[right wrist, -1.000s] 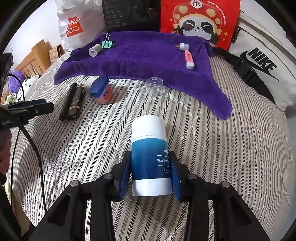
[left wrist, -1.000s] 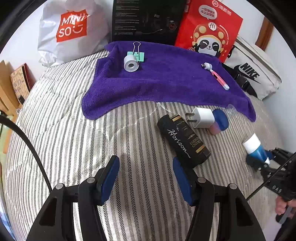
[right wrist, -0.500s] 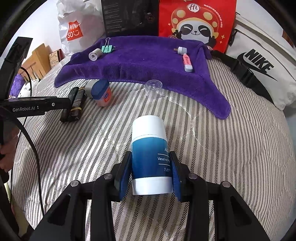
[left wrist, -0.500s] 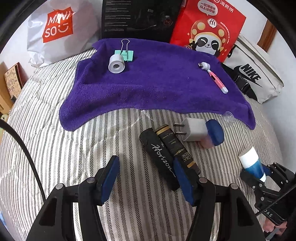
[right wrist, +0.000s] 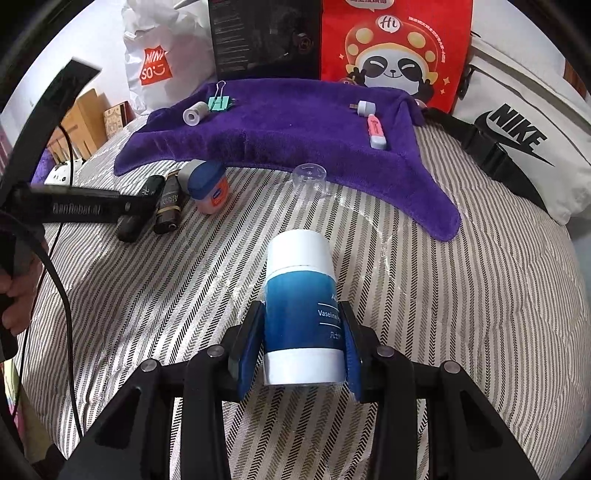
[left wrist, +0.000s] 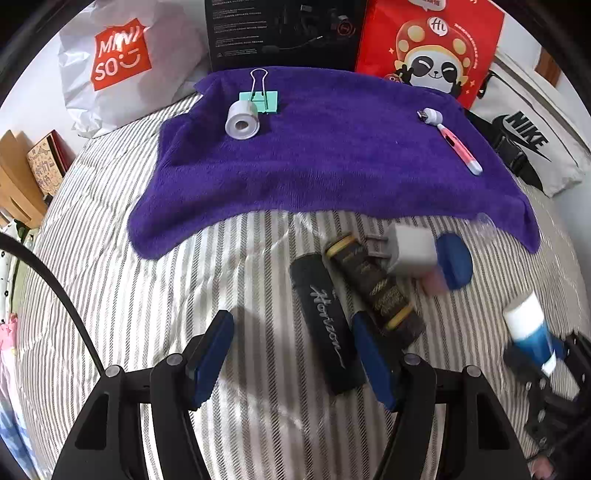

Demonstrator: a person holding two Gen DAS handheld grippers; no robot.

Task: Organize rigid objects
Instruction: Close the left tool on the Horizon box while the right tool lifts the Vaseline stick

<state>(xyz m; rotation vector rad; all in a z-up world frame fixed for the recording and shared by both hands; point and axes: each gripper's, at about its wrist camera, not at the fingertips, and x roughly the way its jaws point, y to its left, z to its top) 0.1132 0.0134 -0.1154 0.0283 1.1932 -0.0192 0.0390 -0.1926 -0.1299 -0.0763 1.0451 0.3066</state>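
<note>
My right gripper [right wrist: 301, 332] is shut on a blue and white Vaseline bottle [right wrist: 301, 295] and holds it above the striped bed; it also shows in the left wrist view [left wrist: 530, 332]. My left gripper [left wrist: 291, 354] is open, and a black "Horizon" case [left wrist: 325, 325] lies between its fingers. A brown and gold case [left wrist: 373, 288], a white charger [left wrist: 410, 251] and a blue-lidded jar [left wrist: 452, 260] lie beside it. On the purple towel [left wrist: 325, 158] sit a tape roll [left wrist: 242, 120], a green binder clip [left wrist: 260, 98] and a pink pen [left wrist: 460, 153].
A clear plastic cap [right wrist: 310, 177] lies at the towel's front edge. Behind the towel stand a Miniso bag [left wrist: 118, 62], a black box [left wrist: 280, 33] and a red panda bag [left wrist: 428, 48]. A Nike bag [left wrist: 532, 144] lies at the right.
My left gripper has moved forward and right, so the black case now lies between its fingers. My right gripper still holds the bottle and has shifted slightly.
</note>
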